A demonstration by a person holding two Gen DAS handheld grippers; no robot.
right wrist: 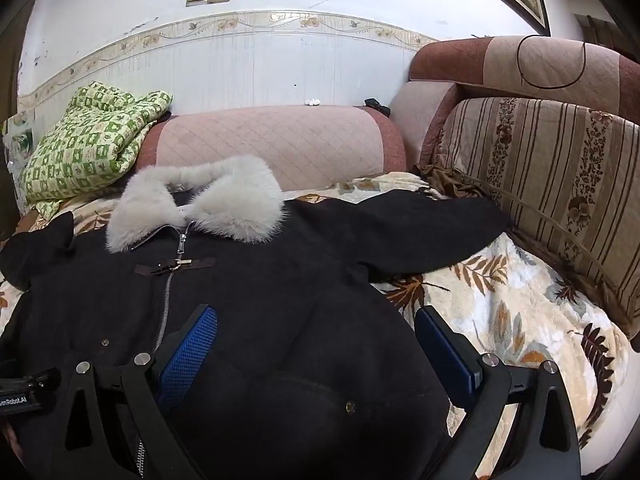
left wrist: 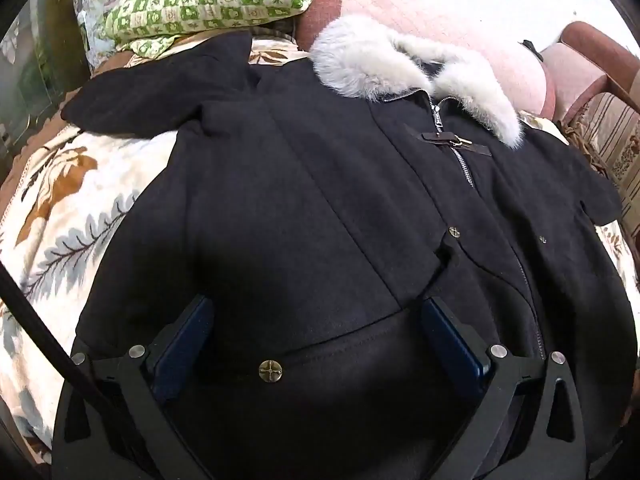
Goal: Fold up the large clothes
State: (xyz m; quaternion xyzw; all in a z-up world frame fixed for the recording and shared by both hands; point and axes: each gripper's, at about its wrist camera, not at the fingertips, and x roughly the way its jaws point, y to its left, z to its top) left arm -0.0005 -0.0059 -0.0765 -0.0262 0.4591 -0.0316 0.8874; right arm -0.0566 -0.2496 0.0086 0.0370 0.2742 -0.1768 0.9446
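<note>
From your left gripper (left wrist: pixel 316 320), jaws spread and empty, the black wool coat with grey fur collar (left wrist: pixel 320 184) lies flat on the leaf-print blanket (left wrist: pixel 60 208), collar far. From your right gripper (right wrist: pixel 316 332), also spread, its right sleeve (right wrist: pixel 420 224) stretches rightward, nearer this hand.

A: What does the left gripper (left wrist: pixel 316 312) look like?
B: Black angular arms, dark blue pads (left wrist: pixel 188 340) inside, and round silver screws (left wrist: pixel 137 351) at the joints. A black cable (left wrist: pixel 44 332) runs diagonally just outside its left arm.

A: And the right gripper (right wrist: pixel 316 320)?
B: Same black frame and silver screws. Its left pad (right wrist: pixel 190 354) shows a bright blue dimpled grid. A white-lettered label (right wrist: pixel 16 400) sits beyond the left arm.
</note>
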